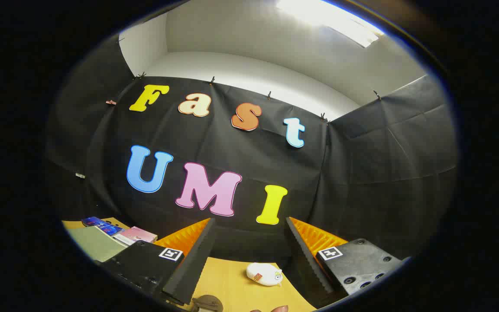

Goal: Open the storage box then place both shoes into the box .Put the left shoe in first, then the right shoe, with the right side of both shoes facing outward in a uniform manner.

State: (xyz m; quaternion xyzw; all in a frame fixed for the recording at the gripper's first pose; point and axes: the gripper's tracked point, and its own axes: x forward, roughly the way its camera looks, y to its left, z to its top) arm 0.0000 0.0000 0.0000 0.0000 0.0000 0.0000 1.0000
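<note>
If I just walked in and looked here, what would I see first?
The hand-held gripper is in front, its two fingers spread wide apart and holding nothing. Between them, on the wooden table, lies a small white shoe. Off to the left of the fingers sit some flat packets in blue and pink, with the black cloth wall rising behind everything.

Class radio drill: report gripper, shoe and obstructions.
Gripper open, holding nothing. White shoe on table between the fingers. Nothing between them and it.
</note>
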